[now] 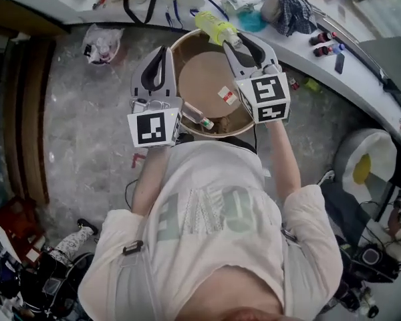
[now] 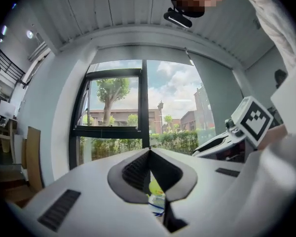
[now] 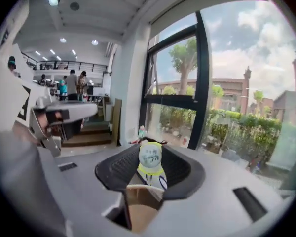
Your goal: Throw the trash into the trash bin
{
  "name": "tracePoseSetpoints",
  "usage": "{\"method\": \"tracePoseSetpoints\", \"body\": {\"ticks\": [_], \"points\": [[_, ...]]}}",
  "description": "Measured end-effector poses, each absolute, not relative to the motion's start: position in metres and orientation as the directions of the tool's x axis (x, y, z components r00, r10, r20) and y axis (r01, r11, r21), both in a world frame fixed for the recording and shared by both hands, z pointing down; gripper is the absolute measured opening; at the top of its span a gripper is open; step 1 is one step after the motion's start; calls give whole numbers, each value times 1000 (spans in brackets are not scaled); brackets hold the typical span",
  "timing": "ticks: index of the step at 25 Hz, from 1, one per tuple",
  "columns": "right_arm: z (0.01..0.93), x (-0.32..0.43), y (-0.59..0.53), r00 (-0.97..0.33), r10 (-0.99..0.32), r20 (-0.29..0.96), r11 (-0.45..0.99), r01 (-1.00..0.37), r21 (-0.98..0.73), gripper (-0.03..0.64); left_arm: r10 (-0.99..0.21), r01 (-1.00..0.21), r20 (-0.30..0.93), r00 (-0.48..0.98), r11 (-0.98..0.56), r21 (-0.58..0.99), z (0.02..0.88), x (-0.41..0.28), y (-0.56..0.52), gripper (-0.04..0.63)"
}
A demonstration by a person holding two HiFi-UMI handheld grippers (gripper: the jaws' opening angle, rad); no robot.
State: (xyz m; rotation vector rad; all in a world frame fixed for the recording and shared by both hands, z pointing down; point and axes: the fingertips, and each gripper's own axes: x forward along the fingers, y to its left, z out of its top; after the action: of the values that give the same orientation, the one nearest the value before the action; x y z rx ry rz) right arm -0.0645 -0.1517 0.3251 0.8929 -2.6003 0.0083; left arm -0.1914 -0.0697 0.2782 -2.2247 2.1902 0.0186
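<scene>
A round trash bin (image 1: 187,127) with a brown inside stands on the floor just in front of me, with a few bits of trash (image 1: 227,94) lying in it. My right gripper (image 1: 237,42) is over the bin's far rim, shut on a yellow-green plastic bottle (image 1: 216,27) that sticks out to the upper left. In the right gripper view the bottle (image 3: 150,161) sits between the jaws, over the bin's brown wall (image 3: 138,211). My left gripper (image 1: 162,53) hangs over the bin's left rim, shut and holding nothing. Its tips (image 2: 149,152) meet in the left gripper view.
A curved white counter (image 1: 307,53) runs behind the bin, carrying a checked cloth (image 1: 293,9), bottles, cables and small items. A crumpled plastic bag (image 1: 101,43) lies on the floor at the left. A white round object (image 1: 364,162) stands at the right. Large windows face both grippers.
</scene>
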Motion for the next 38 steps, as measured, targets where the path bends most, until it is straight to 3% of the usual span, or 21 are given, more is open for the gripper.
{"method": "tracePoseSetpoints", "body": {"ticks": [5,10,25,38], "points": [[237,2,-119,-668,-741,71,670,-742,20,144,-981,-986,-103,166,-165,-20,245,-136,-95,12],[213,67,-87,-573,-820,-13,573,-820,-7,144,-959,-968,-133,249,-251,-2,236,-88,-106,12],[242,137,-79,-431,-898,84,429,-902,-40,144,-921,-923,-70,383,-385,22,258,-22,-123,12],[385,309,-97,-170,-909,380,183,-983,-3,144,-763,-765,66,643,-643,19,324,140,-157,12]]}}
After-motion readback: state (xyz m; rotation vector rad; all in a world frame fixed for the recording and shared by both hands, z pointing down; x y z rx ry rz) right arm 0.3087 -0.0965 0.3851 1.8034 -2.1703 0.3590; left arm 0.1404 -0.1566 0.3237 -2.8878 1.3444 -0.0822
